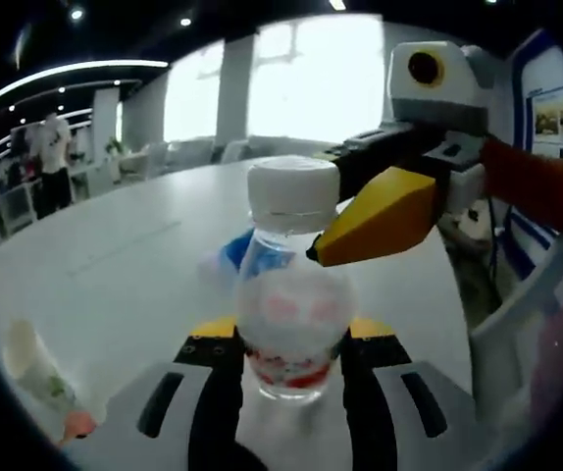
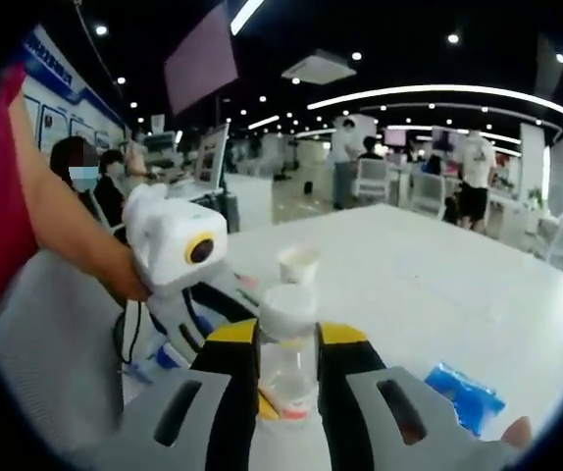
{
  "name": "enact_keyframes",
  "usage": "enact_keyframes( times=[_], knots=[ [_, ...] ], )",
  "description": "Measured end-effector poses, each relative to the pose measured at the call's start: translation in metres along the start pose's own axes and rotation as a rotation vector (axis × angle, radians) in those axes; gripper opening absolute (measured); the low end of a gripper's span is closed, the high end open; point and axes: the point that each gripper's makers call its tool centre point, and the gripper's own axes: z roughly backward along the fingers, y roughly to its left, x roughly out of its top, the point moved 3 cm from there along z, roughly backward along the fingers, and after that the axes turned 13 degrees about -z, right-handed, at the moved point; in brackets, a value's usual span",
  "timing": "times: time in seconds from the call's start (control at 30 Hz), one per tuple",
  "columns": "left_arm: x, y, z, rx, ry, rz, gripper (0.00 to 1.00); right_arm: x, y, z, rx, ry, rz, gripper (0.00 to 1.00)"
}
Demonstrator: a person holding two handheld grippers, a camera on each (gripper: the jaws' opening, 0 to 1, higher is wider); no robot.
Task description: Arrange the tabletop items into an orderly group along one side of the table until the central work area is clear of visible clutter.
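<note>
A clear water bottle point(image 1: 291, 314) with a white cap and a red label stands between the jaws of my left gripper point(image 1: 291, 329), which is shut on its lower body. My right gripper point(image 1: 326, 250) comes in from the right, one yellow fingertip against the bottle's shoulder just below the cap. In the right gripper view the same bottle point(image 2: 286, 358) fills the gap between the jaws of my right gripper point(image 2: 288, 334), which press on both its sides. My left gripper point(image 2: 262, 400), held by a hand, reaches the bottle's base from the left.
A blue packet point(image 1: 230, 250) point(image 2: 463, 392) lies on the white table point(image 1: 115, 245) close to the bottle. A pale cup point(image 2: 298, 263) stands beyond it. A white wrapped item point(image 1: 41, 378) lies near the table's edge. A grey chair point(image 2: 36, 334) stands beside the table; people stand far back.
</note>
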Motion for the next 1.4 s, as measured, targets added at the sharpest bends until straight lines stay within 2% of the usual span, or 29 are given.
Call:
enact_keyframes(
  times=[0.17, 0.37, 0.53, 0.77, 1.0, 1.2, 1.4],
  knots=[
    [0.002, 0.002, 0.002, 0.008, 0.001, -0.006, 0.36, 0.004, 0.002, 0.0, 0.004, 0.0, 0.017, 0.2],
    [0.016, 0.008, 0.011, 0.034, -0.014, -0.004, 0.36, 0.022, 0.003, 0.001, 0.017, -0.016, 0.017, 0.2],
    [0.025, 0.015, 0.028, 0.073, -0.021, -0.002, 0.36, 0.038, 0.012, -0.005, 0.047, -0.017, 0.042, 0.2],
    [0.031, 0.028, 0.063, 0.155, -0.027, 0.004, 0.36, 0.062, 0.035, -0.022, 0.119, -0.017, 0.092, 0.2],
    [0.029, 0.044, 0.112, 0.256, -0.021, 0.026, 0.36, 0.088, 0.069, -0.053, 0.22, -0.026, 0.136, 0.2],
    [0.019, 0.059, 0.15, 0.329, 0.002, 0.039, 0.36, 0.1, 0.092, -0.081, 0.289, -0.026, 0.154, 0.2],
    [0.008, 0.071, 0.178, 0.39, 0.014, 0.059, 0.36, 0.108, 0.11, -0.106, 0.353, -0.023, 0.166, 0.2]
  ],
)
